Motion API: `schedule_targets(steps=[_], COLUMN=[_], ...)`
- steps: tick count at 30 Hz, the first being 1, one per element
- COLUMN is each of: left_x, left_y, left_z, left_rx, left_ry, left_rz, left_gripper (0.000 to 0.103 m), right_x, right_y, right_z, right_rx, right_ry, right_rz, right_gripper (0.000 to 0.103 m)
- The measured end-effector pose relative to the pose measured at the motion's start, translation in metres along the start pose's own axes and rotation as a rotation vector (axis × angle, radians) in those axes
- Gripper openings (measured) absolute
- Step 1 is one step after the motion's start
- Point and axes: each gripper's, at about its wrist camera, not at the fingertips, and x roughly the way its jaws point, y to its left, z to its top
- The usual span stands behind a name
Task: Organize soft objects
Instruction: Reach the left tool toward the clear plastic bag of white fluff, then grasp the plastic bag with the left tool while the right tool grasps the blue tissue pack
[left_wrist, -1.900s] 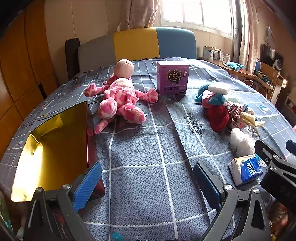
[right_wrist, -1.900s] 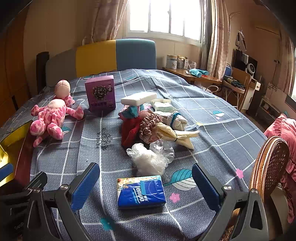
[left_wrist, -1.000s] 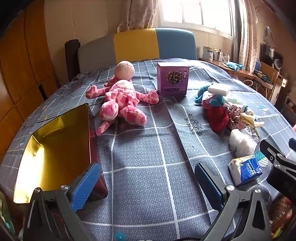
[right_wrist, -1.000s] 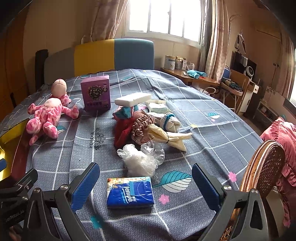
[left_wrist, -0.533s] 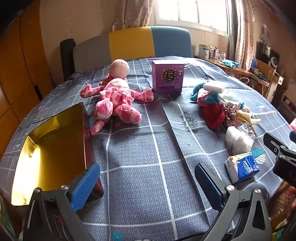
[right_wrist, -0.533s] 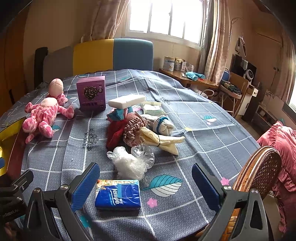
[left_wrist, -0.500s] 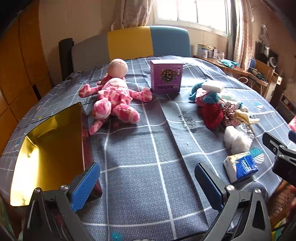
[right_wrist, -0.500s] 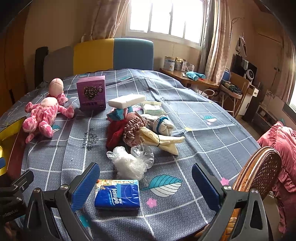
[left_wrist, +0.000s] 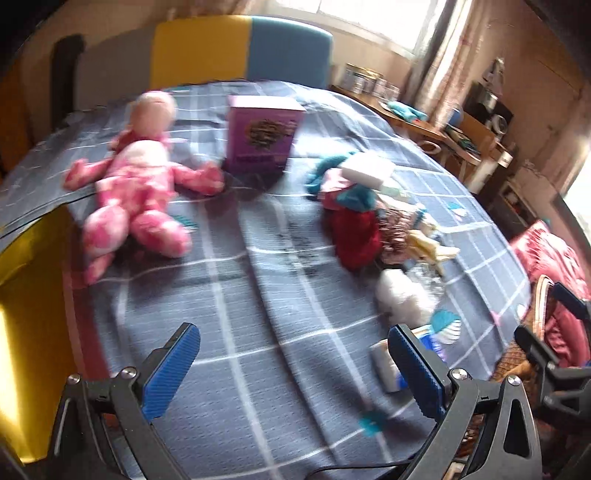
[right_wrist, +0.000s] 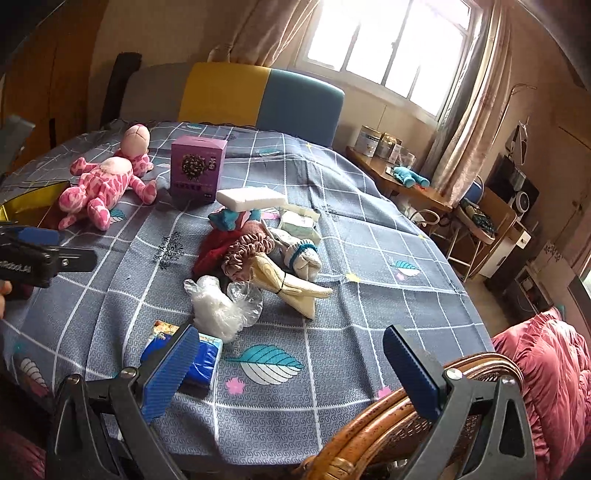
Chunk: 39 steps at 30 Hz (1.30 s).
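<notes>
On the grey checked surface (right_wrist: 369, 236): soft things lay scattered, seen from both wrist views; the left view was blurred.
Gold-lined box (left_wrist: 26, 280): stood open at the left edge of the surface, just beside the doll's feet.
Pink doll (right_wrist: 105, 182): lay face down toward the far left, near the purple carton.
Purple carton (right_wrist: 197, 173): stood upright behind the central heap, apart from it.
Central heap: a red cloth (right_wrist: 212, 251), a pink scrunchie (right_wrist: 245, 254), a rolled sock with a blue band (right_wrist: 304, 258) and a cream tied bundle (right_wrist: 286, 284) lay touching one another.
White sponge block (right_wrist: 251, 197): rested on top of a teal and pink toy (right_wrist: 232, 218) at the heap's far side.
Clear plastic bag (right_wrist: 221, 306): lay crumpled just in front of the heap.
Blue tissue pack (right_wrist: 203, 360): lay near the front edge, partly hidden behind the right gripper's left finger.
Left gripper (left_wrist: 293, 363): jaws spread wide, holding nothing, above bare cloth.
Right gripper (right_wrist: 290, 363): jaws spread wide, holding nothing, above the front edge.
</notes>
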Motion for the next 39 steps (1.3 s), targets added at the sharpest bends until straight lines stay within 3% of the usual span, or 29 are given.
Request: schedule_targets(steps=[4, 12, 15, 17, 19, 24, 29, 35, 39], left_x=[0.032, 0.103, 0.131, 0.136, 0.128, 0.08, 0.032, -0.006, -0.035], left_y=[-0.043, -0.107, -0.113, -0.106, -0.097, -0.054, -0.007, 0.033, 0.055], left_z=[0.014, 0.023, 0.02, 0.019, 0.02, 0.024, 0.02, 0.0, -0.014], left_rx=[0.137, 0.255, 0.262, 0.218, 0.196, 0.096, 0.017, -0.051, -0.068], left_ry=[0.052, 0.168, 0.226, 0.228, 0.206, 0.097, -0.002, -0.055, -0.097], left_rz=[-0.07, -0.131, -0.136, -0.178, -0.191, -0.207, -0.141, -0.089, -0.073], left_gripper=[0.091, 0.088, 0.057, 0.051, 0.047, 0.046, 0.047, 0.047, 0.047], right_x=[-0.001, 0.008, 0.011, 0.012, 0.014, 0.022, 0.038, 0.079, 0.099], right_y=[-0.007, -0.009, -0.011, -0.012, -0.013, -0.009, 0.022, 0.053, 0.063], right_z=[-0.006, -0.016, -0.016, -0.016, -0.014, -0.003, 0.007, 0.006, 0.0], right_rx=[-0.003, 0.009, 0.023, 0.023, 0.027, 0.054, 0.044, 0.084, 0.088], right_ry=[0.001, 0.031, 0.041, 0.048, 0.056, 0.106, 0.195, 0.342, 0.399], right_rz=[0.041, 0.109, 0.122, 0.133, 0.145, 0.251, 0.38, 0.386, 0.315], right_gripper=[0.102, 0.102, 0.102, 0.102, 0.101, 0.099, 0.099, 0.099, 0.099])
